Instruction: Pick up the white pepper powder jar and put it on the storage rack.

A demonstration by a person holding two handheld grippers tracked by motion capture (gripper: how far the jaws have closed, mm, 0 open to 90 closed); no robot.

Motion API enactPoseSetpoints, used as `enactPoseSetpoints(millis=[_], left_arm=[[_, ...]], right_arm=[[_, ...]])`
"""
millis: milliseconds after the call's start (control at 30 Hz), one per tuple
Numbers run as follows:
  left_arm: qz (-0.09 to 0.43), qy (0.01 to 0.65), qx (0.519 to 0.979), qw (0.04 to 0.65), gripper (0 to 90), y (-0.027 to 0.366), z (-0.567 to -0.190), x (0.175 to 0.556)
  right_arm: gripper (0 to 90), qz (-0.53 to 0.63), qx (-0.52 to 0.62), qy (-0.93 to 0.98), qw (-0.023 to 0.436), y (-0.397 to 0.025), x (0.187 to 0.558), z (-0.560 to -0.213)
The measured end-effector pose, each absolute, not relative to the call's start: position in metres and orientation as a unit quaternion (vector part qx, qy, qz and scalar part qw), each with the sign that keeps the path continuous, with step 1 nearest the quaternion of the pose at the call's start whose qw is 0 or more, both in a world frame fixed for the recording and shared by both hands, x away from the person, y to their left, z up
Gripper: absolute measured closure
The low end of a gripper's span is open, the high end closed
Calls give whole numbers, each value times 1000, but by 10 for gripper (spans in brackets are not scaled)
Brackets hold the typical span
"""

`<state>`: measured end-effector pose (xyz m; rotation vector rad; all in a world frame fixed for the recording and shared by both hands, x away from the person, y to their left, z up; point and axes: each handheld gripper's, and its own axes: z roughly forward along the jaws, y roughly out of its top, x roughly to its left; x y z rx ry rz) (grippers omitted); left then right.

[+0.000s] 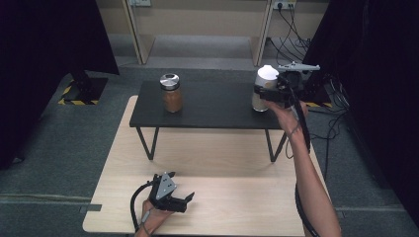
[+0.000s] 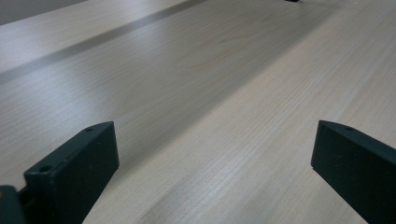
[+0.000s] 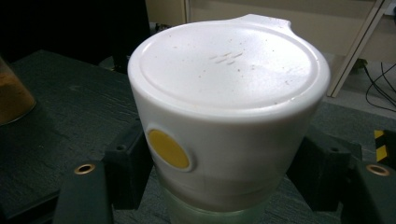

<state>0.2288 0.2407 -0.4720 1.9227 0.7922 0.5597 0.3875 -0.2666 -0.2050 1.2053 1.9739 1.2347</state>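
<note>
A jar with a white lid stands at the right end of a low black table. My right gripper is shut on it, its jaws pressing both sides just under the lid. In the right gripper view the white lid has a yellow dot on its side, and the jar body below looks pale. A second jar with a metal lid and brown powder stands at the table's left end, apart from both grippers. My left gripper rests open on the light wooden table, nothing between its jaws.
The black table stands on thin metal legs on top of the wooden table. Cables lie on the floor at the back right. Dark curtains hang at both sides. Yellow-black tape marks a stand base at the left.
</note>
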Motion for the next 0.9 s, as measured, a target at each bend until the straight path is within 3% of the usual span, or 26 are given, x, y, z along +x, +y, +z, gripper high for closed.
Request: enactPoseSetpoints(millis=[467,633,767,900], left_arm=[[231,324,786,473,0,240,-472,228],[231,323,787,472,0,240,-472,228],[232,323,787,471,0,239,-472,228],[233,322,789,470,0,239,-471,228]], right_arm=[[295,454,439,729,264,-266,385,-209],[98,465,443,725,248,-273,385,-210],[19,475,431,728,241,-280,379,-210],[13,476,426,731,242,-283,369,-212]])
